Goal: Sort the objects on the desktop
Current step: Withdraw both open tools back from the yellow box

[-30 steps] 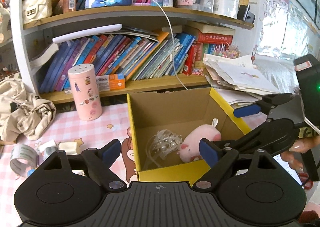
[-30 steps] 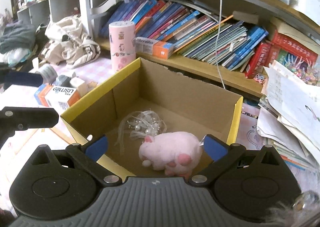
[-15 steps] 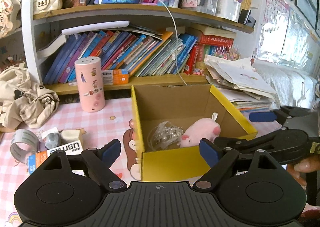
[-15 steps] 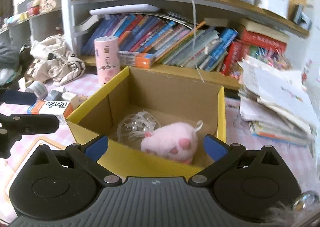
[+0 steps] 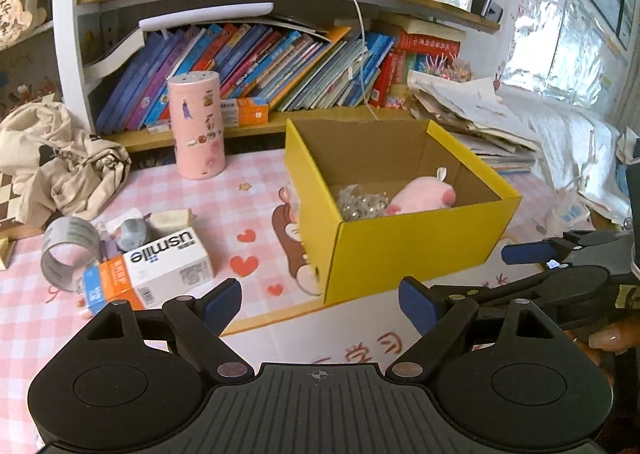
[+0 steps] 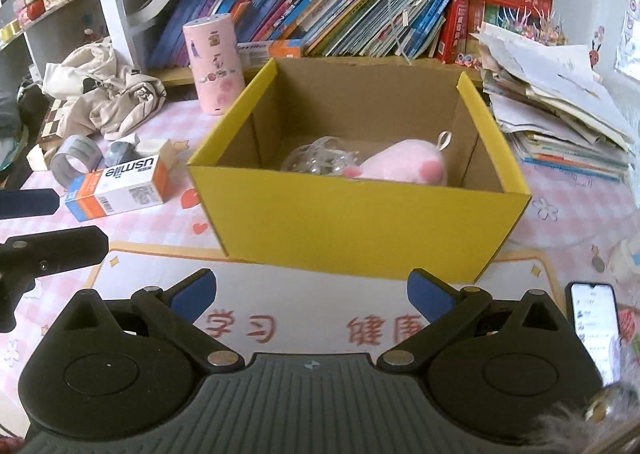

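A yellow cardboard box (image 5: pixel 408 246) (image 6: pixel 352 213) stands open on the pink checked desk mat. Inside lie a pink plush pig (image 5: pixel 422 195) (image 6: pixel 400 167) and a clear beaded hair piece (image 5: pixel 360 203) (image 6: pixel 320 161). Left of the box lie a white and orange usmile carton (image 5: pixel 148 266) (image 6: pixel 116 189), a tape roll (image 5: pixel 70 252) (image 6: pixel 74 159) and a small grey roll (image 5: pixel 134 232). My left gripper (image 5: pixel 320 300) is open and empty, in front of the box. My right gripper (image 6: pixel 312 292) is also open and empty, short of the box's front wall.
A pink cylinder (image 5: pixel 196 129) stands behind the carton by the bookshelf (image 5: pixel 280 53). A crumpled cloth bag (image 5: pixel 56 161) lies far left. Stacked papers (image 6: pixel 560 93) sit right of the box. A lit phone (image 6: pixel 594 330) lies at the near right.
Both grippers have pulled back from above the box toward the desk's near edge. The box looks smaller and farther off, and the carton and tape have come into view. Jaws stay open.
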{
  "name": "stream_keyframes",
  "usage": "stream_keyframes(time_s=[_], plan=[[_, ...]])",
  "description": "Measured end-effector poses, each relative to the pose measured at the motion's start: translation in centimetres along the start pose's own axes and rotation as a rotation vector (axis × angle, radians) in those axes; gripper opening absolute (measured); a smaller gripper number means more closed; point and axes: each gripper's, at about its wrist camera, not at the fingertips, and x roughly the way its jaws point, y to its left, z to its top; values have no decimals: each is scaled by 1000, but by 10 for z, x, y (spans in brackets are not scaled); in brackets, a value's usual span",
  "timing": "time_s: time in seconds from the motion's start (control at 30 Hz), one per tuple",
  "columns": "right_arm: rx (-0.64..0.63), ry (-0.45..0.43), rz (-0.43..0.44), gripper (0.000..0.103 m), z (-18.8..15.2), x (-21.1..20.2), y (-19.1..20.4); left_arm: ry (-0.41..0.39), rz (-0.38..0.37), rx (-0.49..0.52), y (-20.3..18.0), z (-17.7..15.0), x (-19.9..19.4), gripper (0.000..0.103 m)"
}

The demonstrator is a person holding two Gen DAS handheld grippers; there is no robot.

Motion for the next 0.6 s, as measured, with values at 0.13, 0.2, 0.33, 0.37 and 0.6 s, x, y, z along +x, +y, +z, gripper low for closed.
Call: stream_keyframes(time_s=[0.13,0.2,0.33,0.37,0.6], plan=[[8,17,-9,103,-5,-1,17,5,-13,3,13,-5,-7,88],[7,22,-13,103,-9,-2,26,9,-22,8,18,-6,-9,88],[19,31,-22,103,-13,-4,39,30,-45,40,23,-10,-10,88],[25,32,-24,103,-15,-5,42,35,-51,52,24,-12,-11,88],[51,31,-46,103,-20,-9,59,40,-86,95,35,-18,-17,88]])
